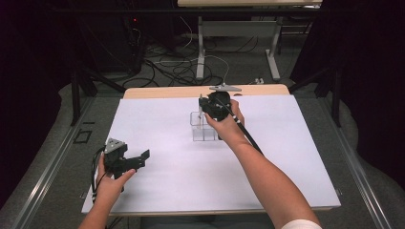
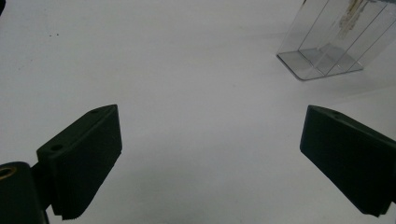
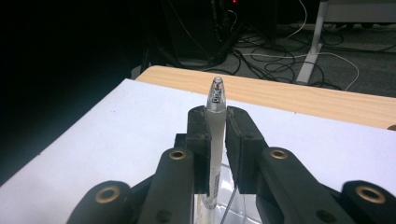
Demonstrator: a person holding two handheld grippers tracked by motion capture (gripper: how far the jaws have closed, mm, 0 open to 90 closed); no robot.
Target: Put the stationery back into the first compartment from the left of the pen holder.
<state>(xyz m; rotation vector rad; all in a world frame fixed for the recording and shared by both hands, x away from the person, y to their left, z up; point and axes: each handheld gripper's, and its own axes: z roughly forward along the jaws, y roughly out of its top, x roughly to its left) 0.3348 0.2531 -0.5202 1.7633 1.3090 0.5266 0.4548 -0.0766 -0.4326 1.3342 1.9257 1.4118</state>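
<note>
While clenched on an upright pen (image 3: 215, 122): right tongs (image 1: 216, 106), reached far over the clear holder (image 1: 203, 127).
Left tongs (image 1: 130, 160): released, low at near-left tabletop (image 1: 181, 176).

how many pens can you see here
1: a white pen clamped upright by the right gripper over the clear holder. Others may be hidden inside the holder.

On the table: one white sheet (image 1: 181, 181), one clear holder (image 1: 202, 126), one pen (image 3: 215, 135), two grippers.
</note>
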